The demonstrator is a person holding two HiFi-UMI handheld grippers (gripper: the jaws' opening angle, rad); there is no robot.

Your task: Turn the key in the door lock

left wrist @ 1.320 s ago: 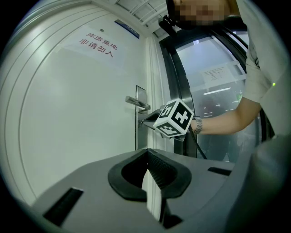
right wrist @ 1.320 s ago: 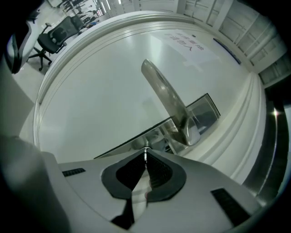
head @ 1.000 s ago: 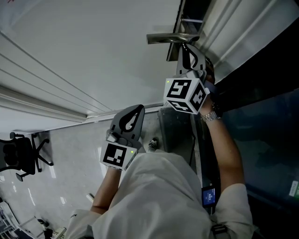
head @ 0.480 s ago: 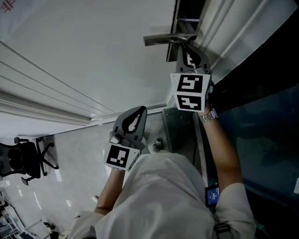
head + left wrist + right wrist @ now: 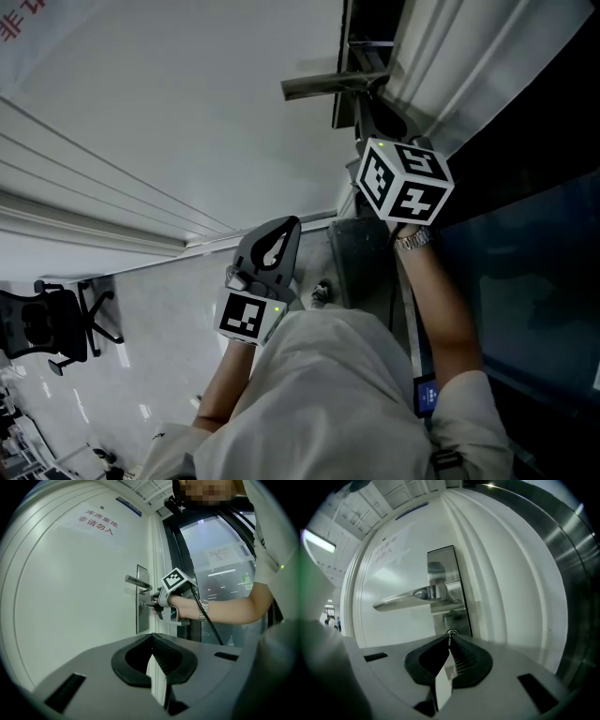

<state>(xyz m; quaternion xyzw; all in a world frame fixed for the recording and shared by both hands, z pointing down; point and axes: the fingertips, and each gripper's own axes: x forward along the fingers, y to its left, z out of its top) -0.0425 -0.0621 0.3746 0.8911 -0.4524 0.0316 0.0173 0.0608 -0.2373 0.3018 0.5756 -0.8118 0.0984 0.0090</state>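
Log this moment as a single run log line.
right gripper: shut on key below door handle | left gripper: shut, empty, away from door

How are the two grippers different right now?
The right gripper is at the door lock, pinching the key; the left gripper is held back from the door. The right gripper holds something; the left gripper holds nothing. Both have jaws shut.

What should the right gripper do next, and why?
Probably roll the right gripper to twist the key. Its jaws are shut on the key in the lock under the level handle, and the left gripper hangs idle, away from the door.
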